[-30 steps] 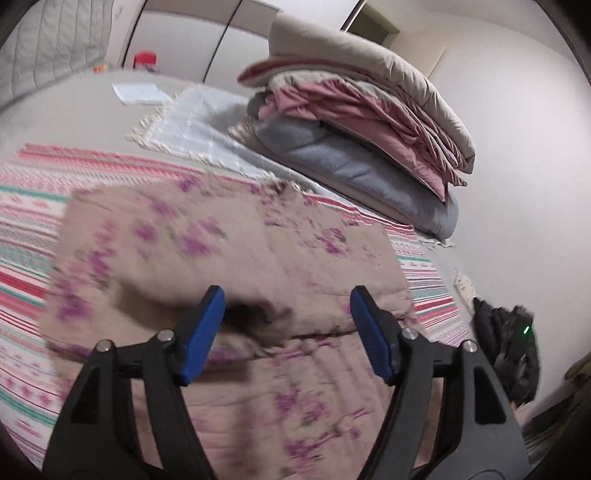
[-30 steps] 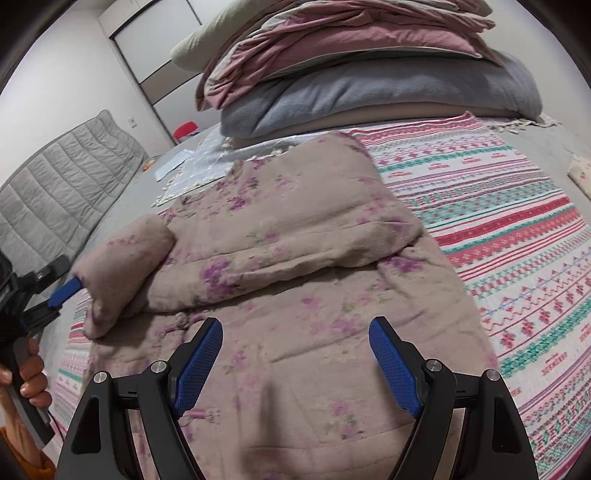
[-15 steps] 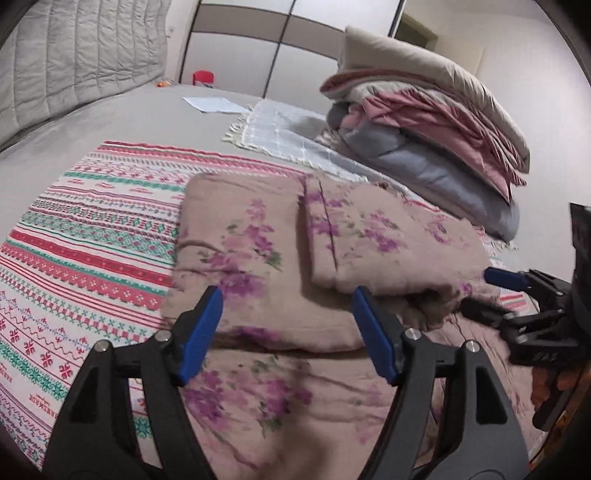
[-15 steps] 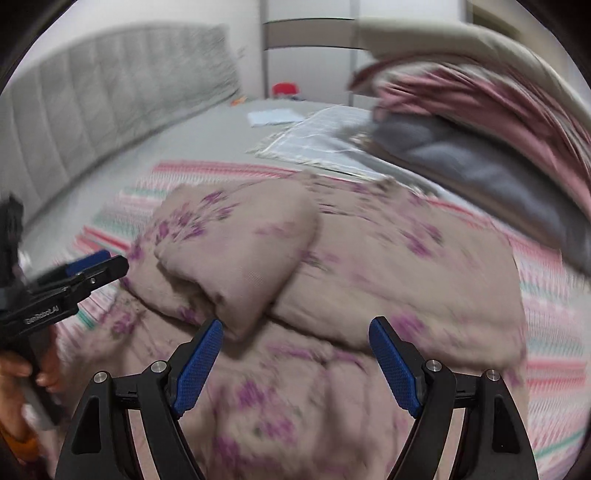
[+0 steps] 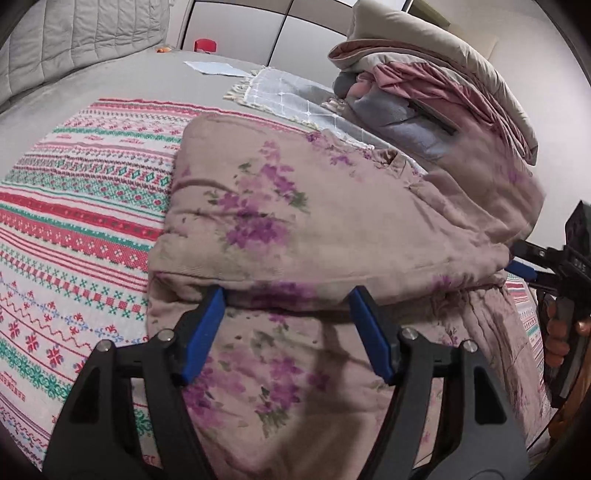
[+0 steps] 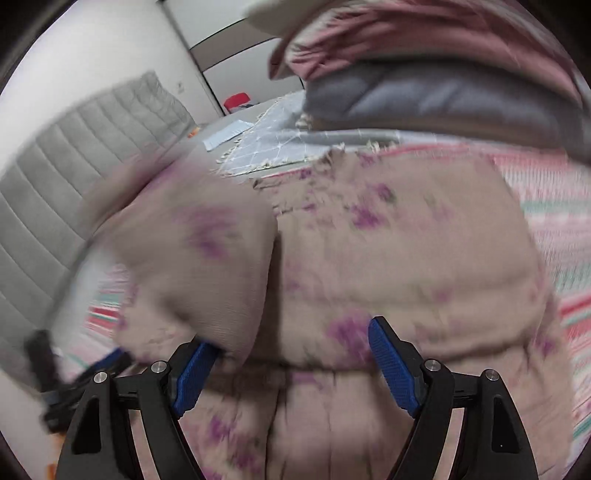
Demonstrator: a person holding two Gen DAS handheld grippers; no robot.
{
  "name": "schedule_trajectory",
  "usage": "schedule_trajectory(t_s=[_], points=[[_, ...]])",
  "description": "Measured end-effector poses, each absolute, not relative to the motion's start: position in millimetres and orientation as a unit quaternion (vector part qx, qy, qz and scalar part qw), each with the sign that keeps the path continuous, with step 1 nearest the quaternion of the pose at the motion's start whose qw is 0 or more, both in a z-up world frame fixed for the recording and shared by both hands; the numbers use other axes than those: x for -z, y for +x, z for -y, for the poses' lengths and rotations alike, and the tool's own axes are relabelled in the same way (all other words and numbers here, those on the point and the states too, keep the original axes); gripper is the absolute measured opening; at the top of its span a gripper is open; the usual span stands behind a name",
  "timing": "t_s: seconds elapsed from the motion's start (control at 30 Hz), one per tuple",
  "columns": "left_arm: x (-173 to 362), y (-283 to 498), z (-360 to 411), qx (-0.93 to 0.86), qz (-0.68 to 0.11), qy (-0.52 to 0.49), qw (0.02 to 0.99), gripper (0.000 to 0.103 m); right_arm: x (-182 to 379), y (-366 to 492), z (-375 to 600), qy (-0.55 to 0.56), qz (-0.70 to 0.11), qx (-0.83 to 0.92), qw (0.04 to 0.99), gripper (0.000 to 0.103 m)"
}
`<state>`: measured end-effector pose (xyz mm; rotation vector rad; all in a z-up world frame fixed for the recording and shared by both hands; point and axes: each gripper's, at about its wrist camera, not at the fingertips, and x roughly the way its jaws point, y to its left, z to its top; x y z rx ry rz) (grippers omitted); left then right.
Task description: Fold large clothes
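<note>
- Your floral garment point(image 5: 332, 221) is soft, matt padded cloth, slightly crinkled
- Under it you have a woven striped blanket point(image 5: 74, 221), matt
- Your left gripper point(image 5: 288, 332) has matt black plastic arms, textured blue pads, shiny metal screws
- Behind you see a quilted grey headboard point(image 5: 74, 33)

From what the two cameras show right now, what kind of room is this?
Most likely a bedroom. The floral garment lies on a wide surface with a grey padded headboard behind it, stacked folded bedding sits beside it, and wardrobe-like doors stand at the back.
</note>
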<state>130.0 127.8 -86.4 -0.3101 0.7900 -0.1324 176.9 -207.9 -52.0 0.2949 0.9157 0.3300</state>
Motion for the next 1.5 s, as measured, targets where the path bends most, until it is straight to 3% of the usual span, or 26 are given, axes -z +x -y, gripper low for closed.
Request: schedule_trajectory(t_s=[0.23,0.43,0.47,0.5,0.57,0.77,0.83,0.97,1.03,1.07,1.13,1.2,1.37,1.5], points=[[70.3,126.9,-131.1,0.056,-0.358,-0.151,0.920,0.071,48.0,172.9,264.0,0.233,-0.415,-0.178,0.861,0.083],[68.7,127.8,-133.7,0.033,-0.334,-0.126,0.933,0.071,70.1,202.9,270.0,0.186,-0.443,-0.083,0.873,0.080],[69.6,129.2,-133.8,0.032,-0.333,-0.125,0.934,0.069,75.7,206.8,262.5,0.177,-0.451,-0.095,0.869,0.064],[71.3,130.5,-133.9,0.032,-0.332,-0.125,0.934,0.066,78.8,210.4,252.4,0.162,-0.460,-0.102,0.867,0.040],[73.6,132.8,-133.6,0.035,-0.335,-0.129,0.933,0.048,75.7,209.8,235.6,0.114,-0.463,-0.092,0.874,0.025],[78.4,134.6,-126.1,0.044,-0.340,-0.115,0.932,0.044,6.5,185.0,231.6,0.068,-0.301,-0.127,0.943,0.023],[87.7,139.2,-121.8,0.046,-0.365,-0.107,0.924,0.044,16.6,199.8,242.0,0.057,-0.318,-0.082,0.943,0.023],[105.9,144.8,-116.1,0.042,-0.399,-0.093,0.911,0.044,87.1,230.4,247.7,-0.008,-0.450,-0.010,0.893,0.032],[101.0,144.7,-115.1,0.040,-0.400,-0.089,0.912,0.044,94.6,220.9,245.9,-0.035,-0.428,-0.007,0.903,0.036],[97.9,143.9,-114.6,0.040,-0.400,-0.088,0.911,0.046,91.2,216.8,246.4,-0.037,-0.418,0.003,0.908,0.044],[89.5,139.9,-114.0,0.042,-0.405,-0.090,0.909,0.059,82.7,210.8,250.0,-0.029,-0.420,0.011,0.907,0.053],[81.4,133.0,-114.8,0.038,-0.409,-0.090,0.907,0.080,69.0,203.0,254.8,-0.010,-0.422,0.000,0.907,0.060],[52.3,99.6,-115.0,0.033,-0.416,-0.099,0.903,0.089,24.6,149.4,282.5,0.040,-0.402,-0.042,0.914,0.081],[35.5,62.2,-115.8,0.041,-0.424,-0.098,0.899,0.094,1.8,95.9,300.4,0.039,-0.402,-0.074,0.912,0.084]])
